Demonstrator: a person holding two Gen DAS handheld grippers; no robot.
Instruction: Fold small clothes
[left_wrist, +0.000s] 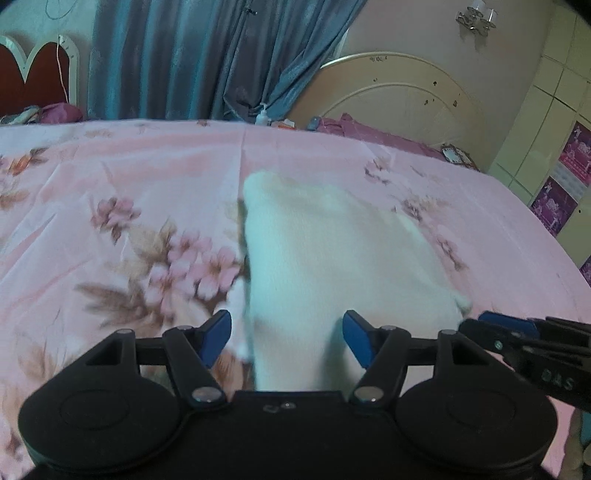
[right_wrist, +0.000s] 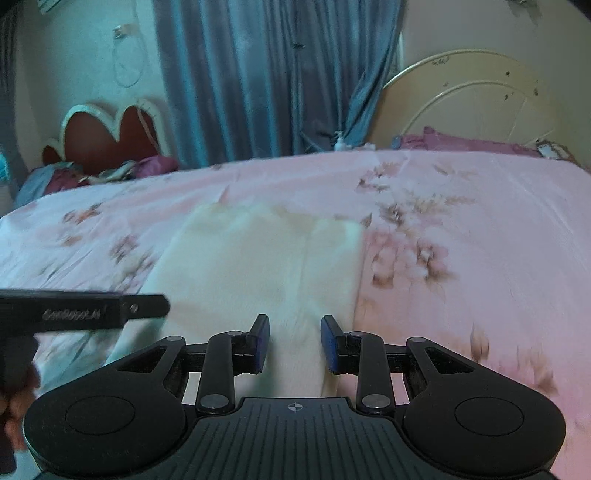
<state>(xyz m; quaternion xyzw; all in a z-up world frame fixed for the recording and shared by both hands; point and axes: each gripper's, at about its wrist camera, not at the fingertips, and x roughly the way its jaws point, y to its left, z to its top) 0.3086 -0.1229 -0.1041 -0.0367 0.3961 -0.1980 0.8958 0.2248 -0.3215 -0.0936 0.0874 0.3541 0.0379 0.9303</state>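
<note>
Left tool (left_wrist: 286, 341) jaws wide apart, right tool (right_wrist: 294, 343) jaws narrower, both tilted downward.

Two claws (left_wrist: 286, 341), one white garment (left_wrist: 332, 258), one bedsheet (left_wrist: 110, 184).

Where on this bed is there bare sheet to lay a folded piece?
Bare pink sheet runs right of the white cloth out to the bed's edge; another patch lies left of it. Crowded: the far edge by the headboard and curtain, with pillows and small items.
</note>
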